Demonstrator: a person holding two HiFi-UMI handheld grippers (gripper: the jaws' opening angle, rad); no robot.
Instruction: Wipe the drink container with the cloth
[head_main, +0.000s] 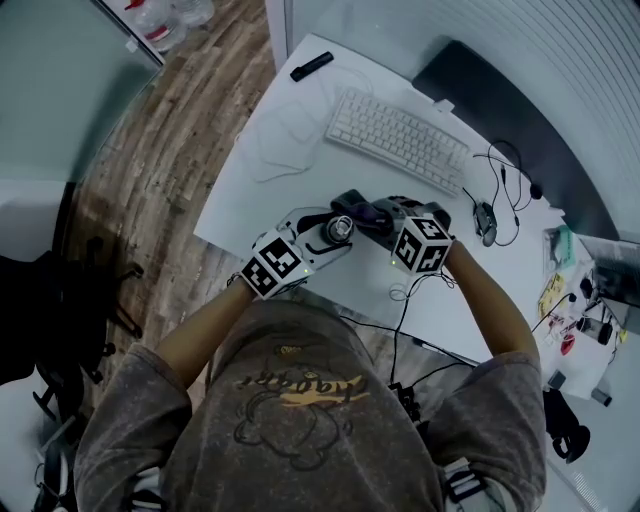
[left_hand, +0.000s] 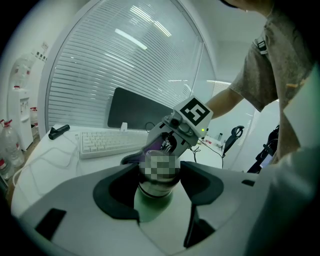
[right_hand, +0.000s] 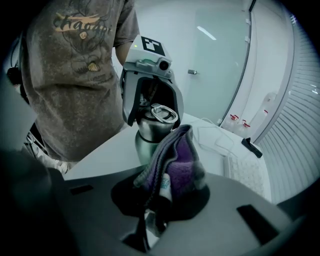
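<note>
The drink container (head_main: 339, 229), a steel flask with a green lower body (left_hand: 153, 194), stands on the white desk (head_main: 250, 200). My left gripper (left_hand: 156, 182) is shut on it, one dark pad pressed to each side just below the neck. In the right gripper view the container (right_hand: 150, 135) stands upright with its ringed lid showing, under the left gripper's white housing. My right gripper (right_hand: 165, 195) is shut on a folded purple and grey cloth (right_hand: 175, 157), held just beside the flask on its right. In the head view the cloth (head_main: 377, 214) lies close against the flask's side; contact cannot be made out.
A white keyboard (head_main: 398, 135) lies behind the grippers, with a black remote (head_main: 312, 66) at the far corner. Cables (head_main: 505, 170) and a mouse (head_main: 486, 222) sit to the right, clutter (head_main: 575, 310) beyond. The desk's near edge runs under my arms. A black chair (head_main: 60, 300) stands at left.
</note>
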